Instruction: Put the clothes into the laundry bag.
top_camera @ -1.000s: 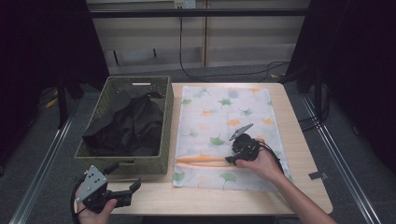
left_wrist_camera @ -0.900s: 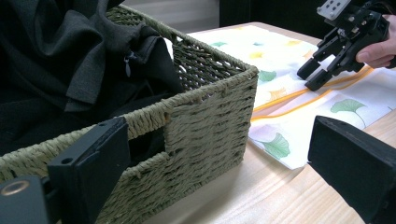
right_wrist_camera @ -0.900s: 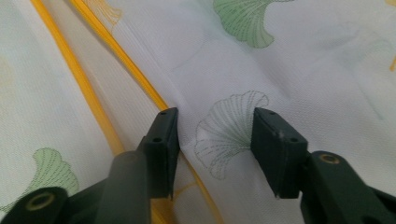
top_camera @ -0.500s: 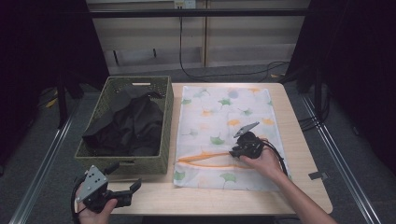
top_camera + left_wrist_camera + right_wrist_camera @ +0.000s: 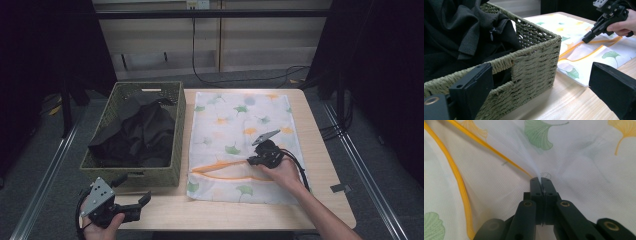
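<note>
High view first: I see the white mesh laundry bag [image 5: 240, 135], printed with green and orange ginkgo leaves, lying flat on the wooden table [image 5: 320, 150] to the right of the woven basket [image 5: 177, 150]. An orange-trimmed opening [image 5: 225, 170] runs across the bag's near part and gapes a little. My right gripper [image 5: 250, 161] sits on the bag at the right end of that opening, with the hand behind it resting on the fabric.

From the right gripper view I read its jaws as pressed together, pinching a small fold of the mesh right where the orange trim [image 5: 491, 152] ends; the cloth puckers up toward the tips. The jaws have just been closing, and the fabric is between them.

My left gripper [image 5: 141, 204] hovers at the table's near left edge, just in front of the basket and well apart from the bag. Its jaws stand wide with nothing between them; in the left gripper view they frame the basket's corner [image 5: 536, 67].

Dark clothing [image 5: 135, 135] is heaped inside the basket, with one fold draped over the rim. Across the table in the left gripper view, I can see the right gripper [image 5: 589, 38] tilted down onto the bag [image 5: 579, 50].
</note>
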Tool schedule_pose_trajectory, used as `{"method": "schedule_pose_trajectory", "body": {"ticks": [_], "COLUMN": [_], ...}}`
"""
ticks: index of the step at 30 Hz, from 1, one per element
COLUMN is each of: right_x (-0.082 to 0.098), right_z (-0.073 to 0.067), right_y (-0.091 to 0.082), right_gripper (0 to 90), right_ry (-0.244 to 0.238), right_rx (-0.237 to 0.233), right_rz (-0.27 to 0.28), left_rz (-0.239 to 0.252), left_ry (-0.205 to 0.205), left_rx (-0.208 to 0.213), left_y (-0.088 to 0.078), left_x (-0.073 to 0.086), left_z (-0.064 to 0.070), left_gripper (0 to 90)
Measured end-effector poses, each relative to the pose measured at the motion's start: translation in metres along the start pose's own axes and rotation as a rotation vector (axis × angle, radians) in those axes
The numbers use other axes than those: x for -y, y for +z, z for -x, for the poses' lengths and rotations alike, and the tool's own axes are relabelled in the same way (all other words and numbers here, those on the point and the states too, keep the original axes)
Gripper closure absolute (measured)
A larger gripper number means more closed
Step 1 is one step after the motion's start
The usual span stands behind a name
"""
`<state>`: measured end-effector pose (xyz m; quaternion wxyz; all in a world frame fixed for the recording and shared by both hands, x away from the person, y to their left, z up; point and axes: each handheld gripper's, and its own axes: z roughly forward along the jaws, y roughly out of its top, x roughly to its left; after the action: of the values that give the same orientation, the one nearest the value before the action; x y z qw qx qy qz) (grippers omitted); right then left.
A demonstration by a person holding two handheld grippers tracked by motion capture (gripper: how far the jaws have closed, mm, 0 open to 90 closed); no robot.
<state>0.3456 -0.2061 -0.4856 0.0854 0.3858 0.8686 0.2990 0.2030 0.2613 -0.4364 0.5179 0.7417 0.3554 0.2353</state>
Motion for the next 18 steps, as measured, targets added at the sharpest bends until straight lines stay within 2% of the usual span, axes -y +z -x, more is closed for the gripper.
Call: {"method": "schedule_pose_trajectory", "body": {"ticks": [2,5,8,12,18], "right_x": [0.000,-0.001,-0.003,-0.007,-0.014], "right_z": [0.003,0.004,0.004,0.005,0.003], "right_y": [-0.004,-0.010,-0.016,-0.028,-0.042], "right_gripper": [90.0,90.0,90.0,90.0,90.0], "right_ry": [0.030,0.045,0.041,0.053,0.039], "right_rx": [-0.010,-0.002,0.001,0.011,0.026], "right_rz": [0.024,0.056,0.107,0.153,0.220], "left_rz": [0.003,0.005,0.004,0.010,0.019], "left_ry": [-0.002,-0.006,-0.006,0.000,-0.022], "left_rx": [0.005,-0.002,-0.008,0.011,0.010], "left_y": [0.000,0.000,0.000,0.001,0.001], "left_x": [0.000,0.000,0.000,-0.001,0.000], "left_z": [0.000,-0.001,0.000,0.002,0.000], "left_gripper": [5.3,5.3,5.3,5.3,5.2]}}
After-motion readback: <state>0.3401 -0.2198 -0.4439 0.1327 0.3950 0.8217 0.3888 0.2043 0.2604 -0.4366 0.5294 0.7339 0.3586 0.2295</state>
